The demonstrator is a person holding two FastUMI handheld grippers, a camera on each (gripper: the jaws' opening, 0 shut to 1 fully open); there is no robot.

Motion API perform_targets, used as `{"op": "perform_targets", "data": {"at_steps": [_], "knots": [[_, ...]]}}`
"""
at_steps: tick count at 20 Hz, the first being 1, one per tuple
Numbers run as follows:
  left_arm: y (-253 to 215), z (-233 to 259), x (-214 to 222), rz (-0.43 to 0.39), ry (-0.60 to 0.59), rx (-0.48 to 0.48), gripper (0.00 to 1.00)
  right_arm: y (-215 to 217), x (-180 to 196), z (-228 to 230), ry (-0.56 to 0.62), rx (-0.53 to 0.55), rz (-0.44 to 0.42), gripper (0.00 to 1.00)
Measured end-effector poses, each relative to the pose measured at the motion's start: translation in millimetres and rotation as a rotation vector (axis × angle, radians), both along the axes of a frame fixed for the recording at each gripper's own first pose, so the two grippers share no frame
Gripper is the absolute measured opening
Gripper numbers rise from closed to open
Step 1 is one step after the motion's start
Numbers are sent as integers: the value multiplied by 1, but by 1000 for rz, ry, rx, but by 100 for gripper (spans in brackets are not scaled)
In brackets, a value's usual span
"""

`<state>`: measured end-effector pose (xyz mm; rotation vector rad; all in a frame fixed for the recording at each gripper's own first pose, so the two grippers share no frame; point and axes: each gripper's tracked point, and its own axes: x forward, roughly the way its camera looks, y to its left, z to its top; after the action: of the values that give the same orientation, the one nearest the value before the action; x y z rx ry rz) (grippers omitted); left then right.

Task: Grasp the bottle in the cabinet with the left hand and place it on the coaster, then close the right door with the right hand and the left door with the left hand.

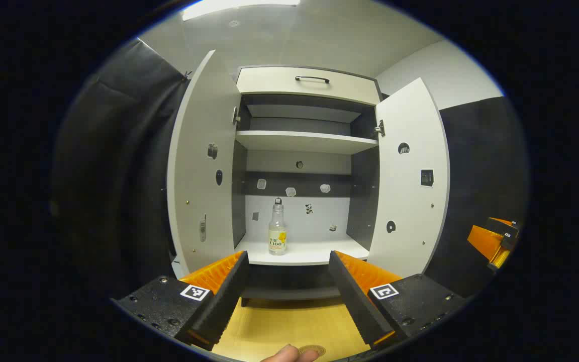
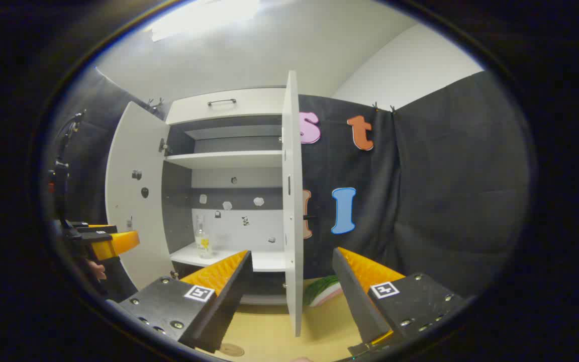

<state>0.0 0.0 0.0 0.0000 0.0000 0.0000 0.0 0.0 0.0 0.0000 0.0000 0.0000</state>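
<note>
A clear bottle [image 1: 277, 229] with a dark cap and a yellow label stands upright on the cabinet's lower shelf [image 1: 314, 251], left of centre. My left gripper [image 1: 288, 259] is open and empty, in front of the cabinet and short of the bottle. A round coaster [image 1: 312, 350] lies on the wooden table beneath it. Both white doors stand open: the left door [image 1: 201, 166] and the right door [image 1: 410, 176]. In the right gripper view my right gripper [image 2: 292, 253] is open and empty, facing the right door [image 2: 293, 201] edge-on, with the bottle [image 2: 201, 239] further left.
A drawer with a dark handle [image 1: 312, 79] tops the cabinet. A green and pink object [image 2: 323, 290] lies on the table behind the right door. A fingertip [image 1: 289, 355] pokes in beside the coaster. The other gripper [image 2: 111, 242] shows at the left.
</note>
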Motion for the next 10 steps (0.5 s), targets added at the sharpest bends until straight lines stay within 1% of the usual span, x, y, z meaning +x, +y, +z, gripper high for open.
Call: {"op": "perform_targets", "data": {"at_steps": [1, 2, 4, 5, 7, 8, 10], "knots": [[0, 1, 5, -1, -8, -2, 100, 1, 1, 3, -4, 5, 7, 97], [-2, -2, 9, -2, -7, 5, 99, 0, 2, 3, -8, 6, 8, 94], [-2, -6, 17, -5, 0, 38, 100, -2, 7, 3, -12, -12, 1, 94], [-3, -7, 21, -7, 3, 50, 100, -4, 9, 4, -13, -25, 0, 97], [-2, -9, 24, -7, 9, 62, 100, -5, 13, 3, -18, -36, -1, 97], [-2, -9, 25, -8, 9, 60, 100, -5, 16, 5, -21, -31, -1, 94], [0, -5, 30, -9, 4, 60, 100, -4, 21, 8, -33, -20, 2, 94]]}}
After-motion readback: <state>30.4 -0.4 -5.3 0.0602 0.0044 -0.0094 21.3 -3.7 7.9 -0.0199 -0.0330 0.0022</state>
